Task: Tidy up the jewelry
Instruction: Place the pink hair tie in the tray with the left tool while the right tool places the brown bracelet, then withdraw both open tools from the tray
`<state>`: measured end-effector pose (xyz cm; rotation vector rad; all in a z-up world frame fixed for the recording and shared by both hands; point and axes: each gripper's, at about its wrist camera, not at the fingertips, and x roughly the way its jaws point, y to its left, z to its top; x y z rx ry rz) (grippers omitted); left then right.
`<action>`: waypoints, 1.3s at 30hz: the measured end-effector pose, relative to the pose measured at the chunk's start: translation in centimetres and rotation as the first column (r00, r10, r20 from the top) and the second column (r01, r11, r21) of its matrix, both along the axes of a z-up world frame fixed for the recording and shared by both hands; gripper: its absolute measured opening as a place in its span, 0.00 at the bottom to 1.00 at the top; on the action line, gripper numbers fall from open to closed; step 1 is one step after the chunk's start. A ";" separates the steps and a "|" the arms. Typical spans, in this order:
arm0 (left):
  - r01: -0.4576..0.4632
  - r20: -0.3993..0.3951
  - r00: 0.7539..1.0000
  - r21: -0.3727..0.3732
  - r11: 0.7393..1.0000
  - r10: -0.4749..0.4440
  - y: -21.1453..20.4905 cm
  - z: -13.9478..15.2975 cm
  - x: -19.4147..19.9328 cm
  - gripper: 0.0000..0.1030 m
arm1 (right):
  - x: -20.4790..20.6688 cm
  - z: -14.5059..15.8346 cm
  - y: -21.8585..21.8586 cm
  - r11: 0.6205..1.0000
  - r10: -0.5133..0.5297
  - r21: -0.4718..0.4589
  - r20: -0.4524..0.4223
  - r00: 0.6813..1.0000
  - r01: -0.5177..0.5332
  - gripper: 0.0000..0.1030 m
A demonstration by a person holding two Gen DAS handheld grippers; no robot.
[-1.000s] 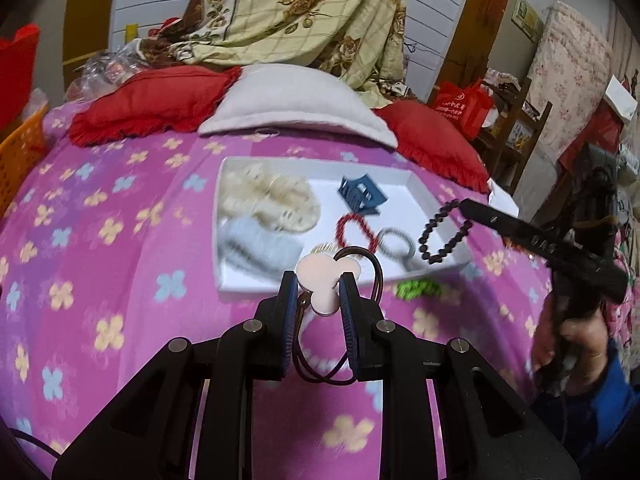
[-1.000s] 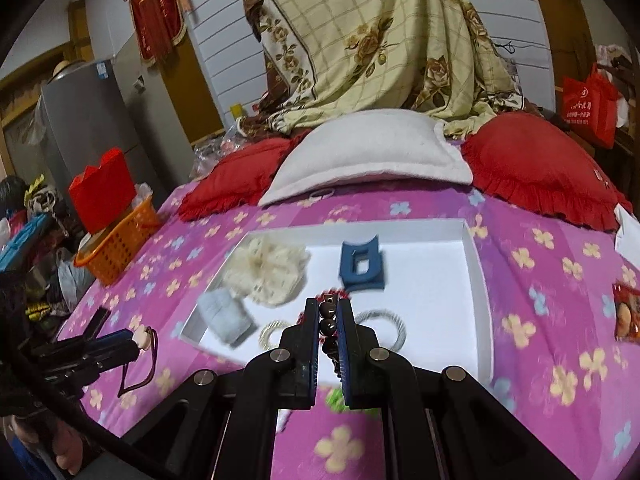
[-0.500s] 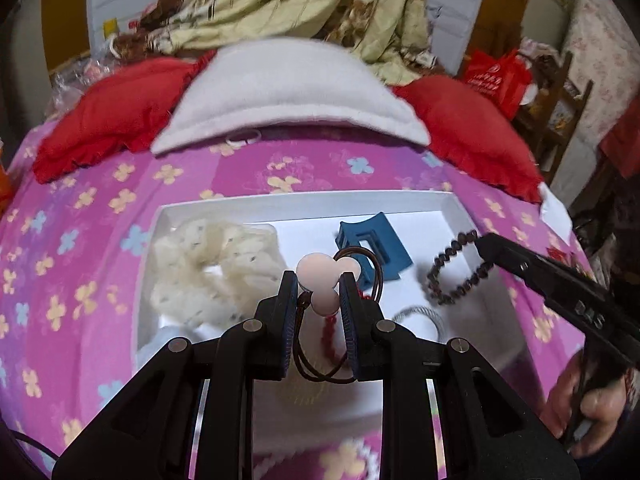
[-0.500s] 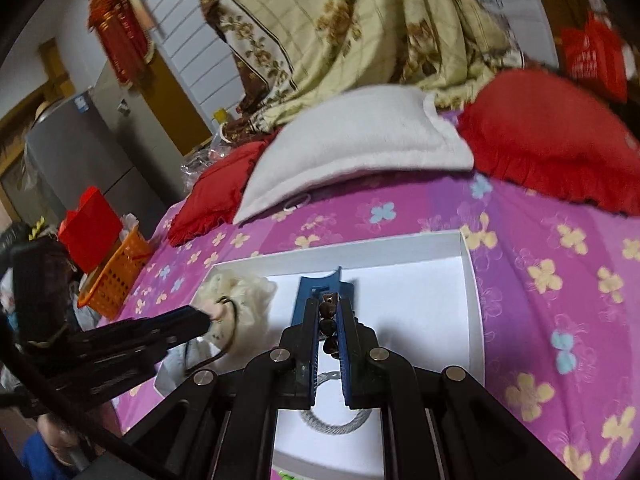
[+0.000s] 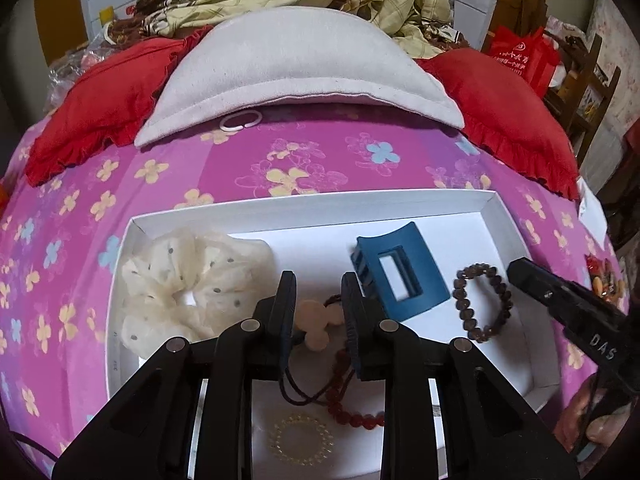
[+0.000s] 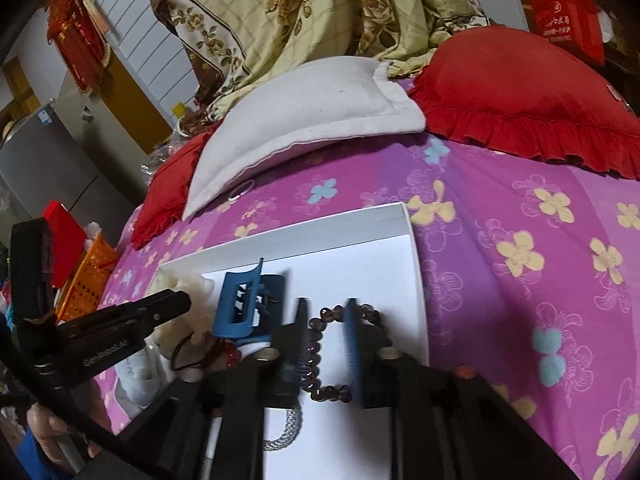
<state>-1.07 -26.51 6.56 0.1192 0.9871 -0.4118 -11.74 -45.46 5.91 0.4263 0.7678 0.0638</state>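
Both grippers, left [image 5: 318,308] and right [image 6: 328,332], gape over the white tray [image 5: 320,210]

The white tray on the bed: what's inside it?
In the white tray: a cream scrunchie, blue claw clip, dark bead bracelet, mouse-charm hair tie, red beads, gold ring. Grippers cover the near part.

White cardboard tray [image 5: 312,210] on magenta bedsheet [image 5: 320,160] with yellow and blue flowers. Cream dotted scrunchie [image 5: 188,280], blue rectangular claw clip [image 5: 400,276], dark brown bead bracelet [image 5: 484,304], red bead bracelet [image 5: 352,412], pale pink mouse-shaped hair tie [image 5: 318,322].
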 end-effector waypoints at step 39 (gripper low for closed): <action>-0.215 0.383 0.911 0.116 0.970 0.156 10.4 11.5 -27.3 0.43 | -16.4 4.1 8.0 0.996 0.016 -0.091 0.146 0.989 -0.002 0.39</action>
